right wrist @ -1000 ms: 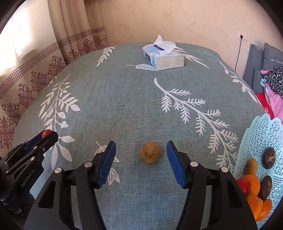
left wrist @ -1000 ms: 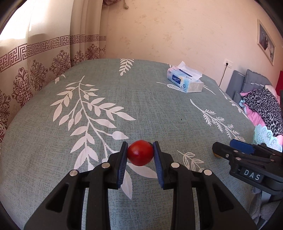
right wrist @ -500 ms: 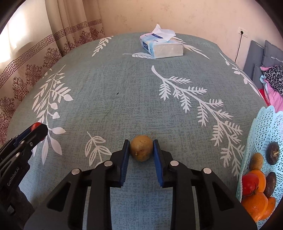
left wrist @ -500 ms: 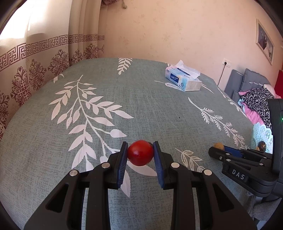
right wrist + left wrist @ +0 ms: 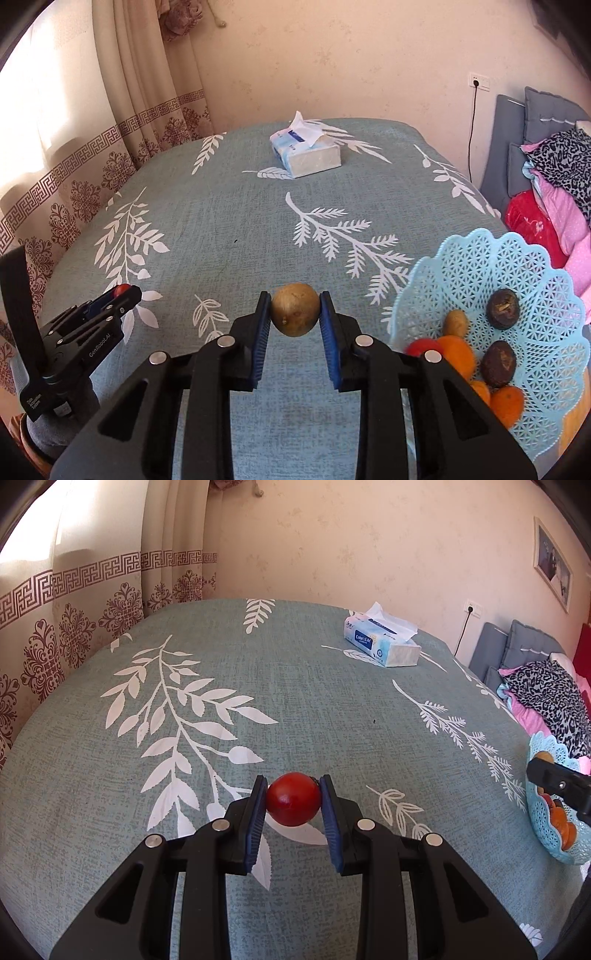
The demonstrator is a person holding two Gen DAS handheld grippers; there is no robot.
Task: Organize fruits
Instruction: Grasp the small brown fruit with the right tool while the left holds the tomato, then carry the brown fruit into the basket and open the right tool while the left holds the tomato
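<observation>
My left gripper [image 5: 293, 800] is shut on a round red fruit [image 5: 293, 798] and holds it above the green leaf-print tablecloth [image 5: 295, 686]. My right gripper [image 5: 294, 314] is shut on a brown kiwi-like fruit [image 5: 294, 314], lifted off the cloth just left of the light-blue lattice basket [image 5: 480, 266]. The basket holds oranges [image 5: 456, 352], a red fruit [image 5: 421, 347], a small brown fruit [image 5: 456, 323] and two dark round fruits [image 5: 502, 308]. The basket also shows at the right edge of the left wrist view [image 5: 554, 834]. The left gripper shows at the left in the right wrist view [image 5: 125, 295].
A tissue box [image 5: 382, 644] stands at the far side of the table, also in the right wrist view [image 5: 306, 155]. Curtains [image 5: 92, 602] hang at the left. Piled clothes [image 5: 554, 206] and grey cushions lie beyond the table's right edge.
My right gripper closed on the brown fruit, lifted it and carried it right, toward the basket. My left gripper has kept hold of the red fruit and barely moved.
</observation>
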